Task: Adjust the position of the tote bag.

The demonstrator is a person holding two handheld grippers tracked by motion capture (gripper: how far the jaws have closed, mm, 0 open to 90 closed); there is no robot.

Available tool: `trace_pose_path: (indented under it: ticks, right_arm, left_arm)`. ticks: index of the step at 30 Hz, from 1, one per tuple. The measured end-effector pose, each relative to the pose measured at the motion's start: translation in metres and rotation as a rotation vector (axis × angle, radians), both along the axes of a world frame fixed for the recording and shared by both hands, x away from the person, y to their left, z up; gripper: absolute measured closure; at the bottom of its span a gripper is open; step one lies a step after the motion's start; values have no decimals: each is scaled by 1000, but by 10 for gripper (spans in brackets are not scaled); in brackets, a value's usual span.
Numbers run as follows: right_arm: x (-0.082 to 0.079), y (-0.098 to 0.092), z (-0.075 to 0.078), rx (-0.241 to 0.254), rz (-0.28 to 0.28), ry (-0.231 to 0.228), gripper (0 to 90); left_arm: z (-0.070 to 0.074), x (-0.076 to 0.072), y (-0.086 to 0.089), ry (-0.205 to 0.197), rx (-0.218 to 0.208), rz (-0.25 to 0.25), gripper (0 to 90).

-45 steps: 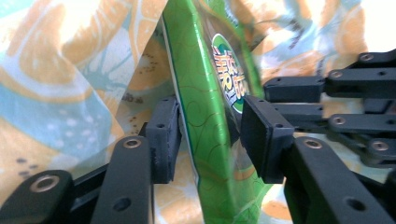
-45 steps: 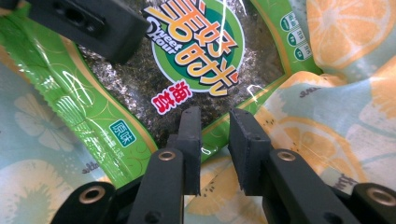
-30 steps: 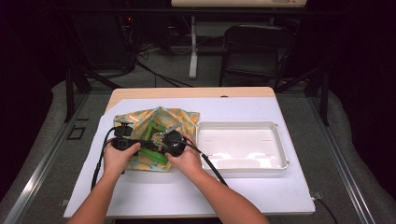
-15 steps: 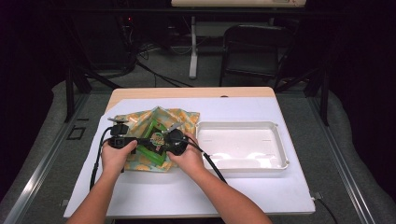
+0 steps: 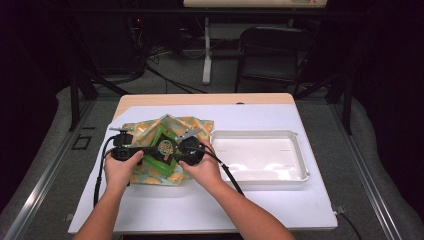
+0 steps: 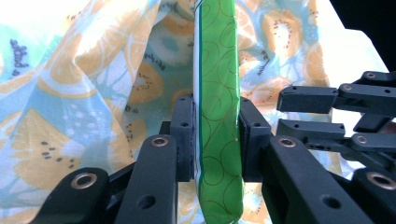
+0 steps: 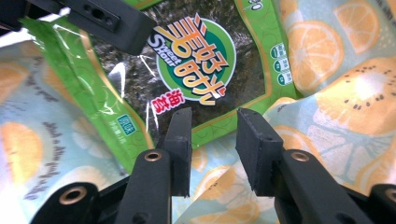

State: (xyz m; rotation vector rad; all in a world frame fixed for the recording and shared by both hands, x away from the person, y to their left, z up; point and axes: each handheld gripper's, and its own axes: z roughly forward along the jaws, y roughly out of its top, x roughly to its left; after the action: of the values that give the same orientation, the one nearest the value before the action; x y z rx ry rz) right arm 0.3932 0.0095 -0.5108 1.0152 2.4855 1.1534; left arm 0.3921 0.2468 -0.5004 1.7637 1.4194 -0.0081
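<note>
Two grippers over a fruit-print cloth bag (image 5: 150, 135) on the left half of the white table (image 5: 200, 210), person's hands coming in from the bottom edge. Left gripper (image 6: 215, 135) clamped on a green snack packet (image 6: 218, 116): in the left gripper view both pads press the packet's edge from either side, packet standing upright between them, cloth bag (image 6: 93, 93) behind it. In the high view the left gripper (image 5: 142, 151) sits at the packet's left side, packet (image 5: 166, 149) lying across the bag between the two hands. Right gripper (image 5: 176, 153) at the packet's right side in that view. In the right gripper view its jaws stand apart, gap between the pads, nothing pinched; they have just been opening. Right gripper (image 7: 214, 140) is just below the packet's lower edge, cloth bag (image 7: 336, 93) underneath. Packet (image 7: 196, 65) there shows a dark clear window with a round green label and red-yellow lettering; the left gripper's jaw (image 7: 105, 21) crosses its top left corner. Right gripper's black linkage (image 6: 336, 112) shows at right in the left gripper view. White tray (image 5: 300, 170) just right of the bag, near the right hand (image 5: 202, 167). Left hand (image 5: 120, 170) wrapped around its gripper body, cable (image 5: 99, 175) trailing off toward the table's near edge.
</note>
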Motion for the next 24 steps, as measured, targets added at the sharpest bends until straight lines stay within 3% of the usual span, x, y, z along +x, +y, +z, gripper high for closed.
trace_pose_path:
  ticks: [5,15,21,24]
  right_arm:
    - [-4,-3,5,5,3,-26,650]
    - [-4,-11,5,-4,-14,-19,634]
    - [-3,-11,6,29,-28,-16,633]
    - [-4,-10,5,18,-31,-26,623]
  left_arm:
    - [2,-2,0,-17,-4,7,731]
    - [-3,-4,6,-28,-16,15,731]
    - [-3,-7,8,-35,-16,13,731]
    - [-1,-8,9,-38,-13,11,731]
